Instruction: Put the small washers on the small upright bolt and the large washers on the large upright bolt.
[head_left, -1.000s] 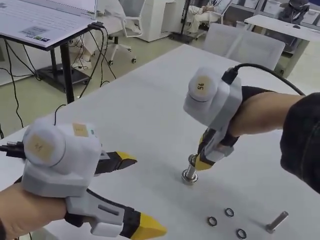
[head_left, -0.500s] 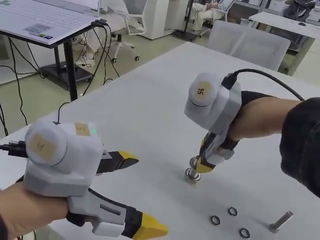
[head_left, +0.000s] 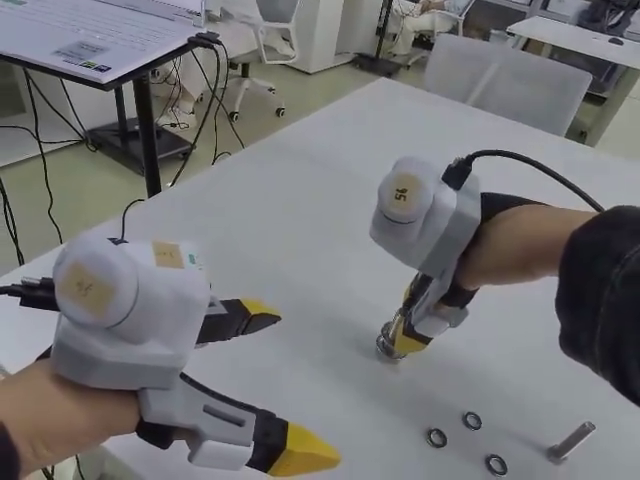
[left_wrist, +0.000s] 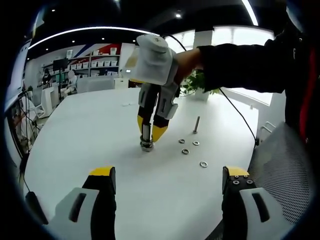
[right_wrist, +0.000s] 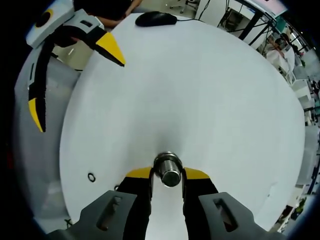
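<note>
- right gripper (head_left: 400, 343): jaws closed in on the shaft of the large bolt (right_wrist: 169, 171), apparently to steady it upright on the table (head_left: 300, 200).
- left gripper (left_wrist: 168, 175): jaws wide apart, holding nothing, hovering clear of the work.
- small washers (head_left: 472, 421): loose on the table, near the small bolt (head_left: 572, 440), which lies flat, not upright.
</note>
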